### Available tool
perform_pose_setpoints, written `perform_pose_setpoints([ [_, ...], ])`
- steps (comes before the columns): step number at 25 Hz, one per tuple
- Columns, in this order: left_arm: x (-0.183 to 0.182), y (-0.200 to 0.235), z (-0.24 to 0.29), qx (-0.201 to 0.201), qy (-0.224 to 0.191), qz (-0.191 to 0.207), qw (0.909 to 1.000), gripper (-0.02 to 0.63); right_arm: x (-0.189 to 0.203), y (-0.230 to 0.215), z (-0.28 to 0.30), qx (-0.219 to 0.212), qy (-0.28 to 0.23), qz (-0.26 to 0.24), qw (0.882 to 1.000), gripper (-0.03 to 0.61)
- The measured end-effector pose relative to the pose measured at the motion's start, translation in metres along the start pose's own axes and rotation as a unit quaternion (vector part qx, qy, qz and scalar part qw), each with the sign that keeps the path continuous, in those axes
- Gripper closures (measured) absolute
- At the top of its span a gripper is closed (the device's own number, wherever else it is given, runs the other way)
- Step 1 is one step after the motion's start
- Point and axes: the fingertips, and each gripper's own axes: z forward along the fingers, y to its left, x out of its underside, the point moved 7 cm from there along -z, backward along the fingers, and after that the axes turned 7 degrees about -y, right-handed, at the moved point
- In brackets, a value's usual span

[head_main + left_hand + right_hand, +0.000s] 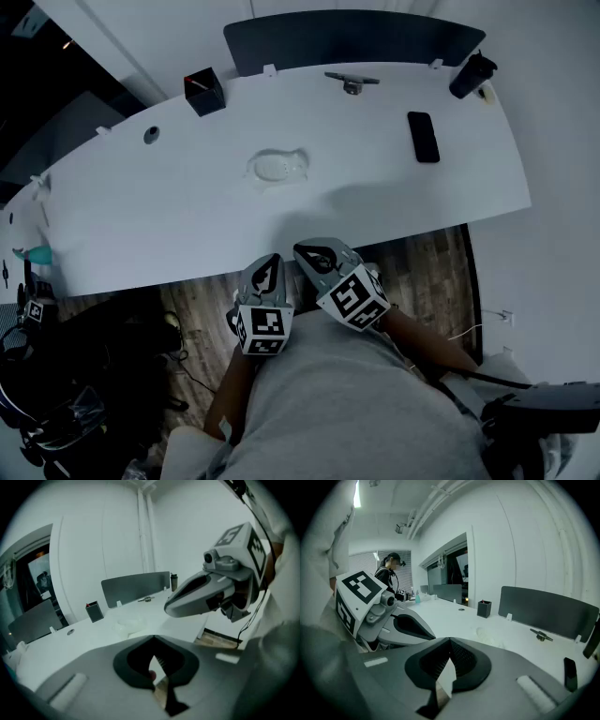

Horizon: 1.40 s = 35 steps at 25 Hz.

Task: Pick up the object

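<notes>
Both grippers are pulled in close to the person's body, just off the near edge of the white table [141,234] and over the wood floor [206,314]. The left gripper [272,263] is closed all the way with nothing in it. Same for the right gripper [307,251]: jaws pinched together, empty. The two sit side by side, almost touching. The dark clutter [56,403] on the floor at lower left is too murky to tell apart.

There's loads of bare tabletop ahead of the grippers, so plenty of room to move. The clear object [277,168] lies out in the middle of the table, roughly straight ahead of both grippers and well apart from them. It's see-through and pale on white, so honestly I can't make out its shape.

Further back, a black phone [423,136] lies flat off to the right and a black pen holder [203,91] stands back left. A small metal thing [352,82] and a dark bottle [472,74] sit by the grey divider panel [356,37] along the far edge.
</notes>
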Motion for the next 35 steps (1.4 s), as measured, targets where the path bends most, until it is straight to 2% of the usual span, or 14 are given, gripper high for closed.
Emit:
perform_pose_setpoints([
  [4, -0.017, 0.002, 0.036, -0.012, 0.026, 0.014, 0.9995, 0.612, 0.006, -0.038, 0.004, -0.016, 0.008, -0.013, 1.0, 0.577],
  [11, -0.03, 0.007, 0.069, -0.021, 0.069, 0.052, 0.9961, 0.612, 0.016, -0.079, 0.018, -0.038, 0.007, 0.006, 0.999, 0.577],
  [13, -0.029, 0.006, 0.071, -0.021, 0.083, 0.075, 0.9935, 0.612, 0.018, -0.085, 0.021, -0.042, 0.007, 0.014, 0.999, 0.577],
  [16, -0.029, 0.013, 0.073, -0.027, 0.101, 0.138, 0.9849, 0.612, 0.017, -0.092, 0.031, -0.042, 0.008, 0.019, 0.999, 0.577],
  [18, -0.031, 0.025, 0.076, -0.031, 0.101, 0.168, 0.9801, 0.612, 0.014, -0.097, 0.039, -0.035, 0.008, 0.019, 0.999, 0.577],
  [20, -0.032, 0.036, 0.081, -0.028, 0.095, 0.177, 0.9793, 0.612, 0.01, -0.1, 0.044, -0.023, 0.01, 0.019, 1.0, 0.577],
  [27, -0.037, 0.051, 0.106, 0.009, 0.079, 0.246, 0.9661, 0.612, -0.003, -0.1, 0.041, 0.027, 0.024, 0.027, 0.999, 0.577],
  [32, -0.035, 0.051, 0.118, 0.031, 0.074, 0.247, 0.9657, 0.612, -0.006, -0.095, 0.039, 0.04, 0.035, 0.02, 0.998, 0.577],
  [35, -0.029, 0.052, 0.12, 0.03, 0.08, 0.263, 0.9609, 0.612, -0.004, -0.09, 0.039, 0.044, 0.038, 0.027, 0.998, 0.577],
])
